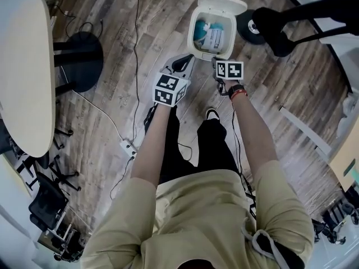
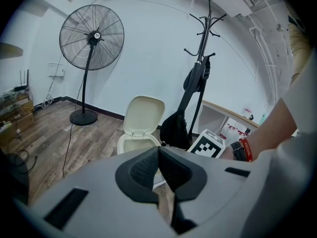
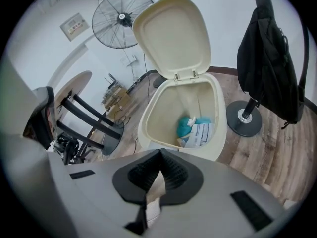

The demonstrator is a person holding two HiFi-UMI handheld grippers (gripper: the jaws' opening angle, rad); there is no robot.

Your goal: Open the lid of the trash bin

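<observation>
The cream trash bin (image 1: 194, 38) stands on the wood floor right in front of me, its lid (image 1: 222, 3) tipped up and back. Blue and white rubbish (image 1: 208, 35) lies inside. My left gripper (image 1: 187, 61) hovers just short of the bin's near left rim, jaws shut and empty. My right gripper (image 1: 216, 62) is over the near rim, also shut on nothing. In the right gripper view the bin's rim (image 3: 149, 128) lies just beyond the gripper (image 3: 160, 156), with the raised lid (image 3: 173, 33) behind. The left gripper view shows the bin (image 2: 130, 144) and upright lid (image 2: 144, 114) past the gripper (image 2: 159, 154).
A coat stand's black base (image 1: 249, 27) with a hanging black bag (image 3: 270, 58) sits right of the bin. A floor fan (image 2: 91, 36) stands farther left. A round pale table (image 1: 25, 72), a black pedestal base (image 1: 84, 52), cables and a power strip (image 1: 128, 147) lie left.
</observation>
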